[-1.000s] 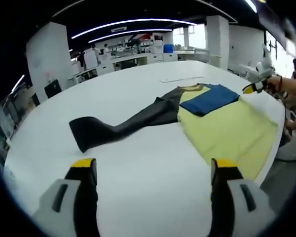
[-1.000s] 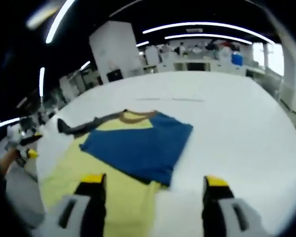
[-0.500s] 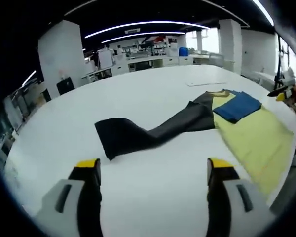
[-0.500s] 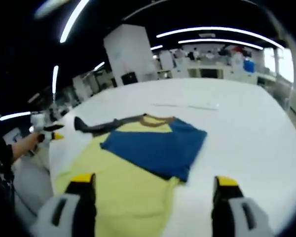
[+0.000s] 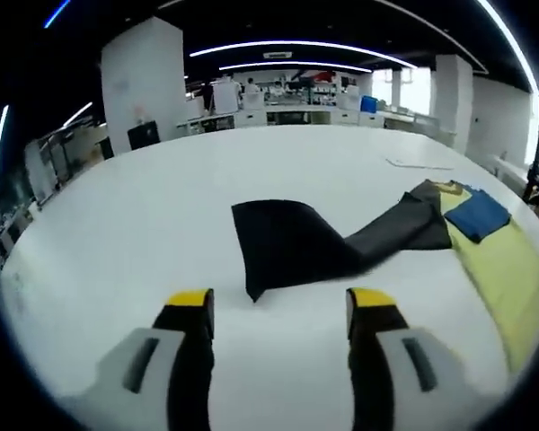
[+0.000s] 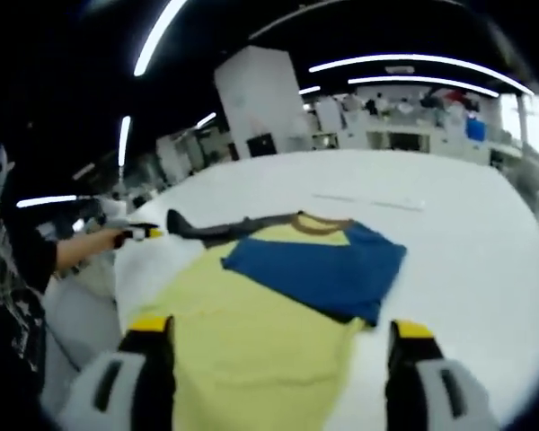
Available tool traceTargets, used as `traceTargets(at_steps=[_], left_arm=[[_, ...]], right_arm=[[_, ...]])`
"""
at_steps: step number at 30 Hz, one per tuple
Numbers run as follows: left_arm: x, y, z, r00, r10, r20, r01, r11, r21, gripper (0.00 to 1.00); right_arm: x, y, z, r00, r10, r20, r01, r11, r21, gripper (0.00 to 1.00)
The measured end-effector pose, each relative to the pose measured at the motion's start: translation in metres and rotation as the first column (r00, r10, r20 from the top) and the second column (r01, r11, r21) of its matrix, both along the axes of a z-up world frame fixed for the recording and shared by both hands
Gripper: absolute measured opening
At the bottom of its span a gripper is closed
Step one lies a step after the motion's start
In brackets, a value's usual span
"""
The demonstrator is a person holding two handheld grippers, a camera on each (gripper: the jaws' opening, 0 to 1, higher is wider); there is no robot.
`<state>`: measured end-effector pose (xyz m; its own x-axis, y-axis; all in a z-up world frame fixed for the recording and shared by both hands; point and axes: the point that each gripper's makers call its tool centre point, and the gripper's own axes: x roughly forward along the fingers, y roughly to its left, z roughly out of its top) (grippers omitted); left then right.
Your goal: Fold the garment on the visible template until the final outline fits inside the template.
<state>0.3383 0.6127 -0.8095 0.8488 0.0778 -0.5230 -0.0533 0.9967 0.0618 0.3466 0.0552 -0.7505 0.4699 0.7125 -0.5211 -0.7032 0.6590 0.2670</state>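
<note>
A long-sleeved shirt lies flat on the white table [image 5: 117, 224]. Its yellow body [image 6: 251, 332] fills the space in front of my right gripper [image 6: 280, 328], whose jaws stand open and empty just above it. The blue sleeve [image 6: 328, 269] is folded across the chest below the brown collar [image 6: 319, 224]. The black sleeve [image 5: 283, 242] stretches out sideways, and its wide cuff end lies just ahead of my left gripper [image 5: 280, 305], open and not touching it. In the left gripper view the yellow body [image 5: 512, 278] and blue sleeve [image 5: 479, 214] sit at the far right.
A thin pale strip [image 6: 368, 202] lies on the table beyond the collar. The right gripper view shows a hand [image 6: 81, 247] holding the left gripper [image 6: 139, 233] near the black sleeve [image 6: 216, 229], with dark clothing at the left edge. Desks and pillars stand far behind.
The left gripper has swung along the table towards the black sleeve's cuff end, which now lies close ahead of its jaws. The right gripper view shifted slightly. The shirt has not moved.
</note>
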Motion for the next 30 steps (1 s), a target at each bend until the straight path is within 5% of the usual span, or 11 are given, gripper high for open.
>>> traceTargets(at_steps=[9, 22, 30], left_arm=[[0.021, 0.008, -0.004, 1.000, -0.027, 0.013, 0.026, 0.998, 0.062, 0.46], [0.020, 0.010, -0.021, 0.997, -0.022, -0.080, 0.025, 0.999, 0.027, 0.01], [0.007, 0.007, -0.008, 0.997, -0.011, -0.078, 0.013, 0.999, 0.032, 0.00]], right_arm=[[-0.008, 0.011, 0.016, 0.997, 0.081, 0.016, -0.081, 0.995, 0.050, 0.99], [-0.014, 0.008, 0.012, 0.995, 0.095, 0.029, -0.095, 0.995, -0.015, 0.99], [-0.018, 0.010, 0.014, 0.995, 0.093, 0.035, -0.093, 0.996, -0.014, 0.99]])
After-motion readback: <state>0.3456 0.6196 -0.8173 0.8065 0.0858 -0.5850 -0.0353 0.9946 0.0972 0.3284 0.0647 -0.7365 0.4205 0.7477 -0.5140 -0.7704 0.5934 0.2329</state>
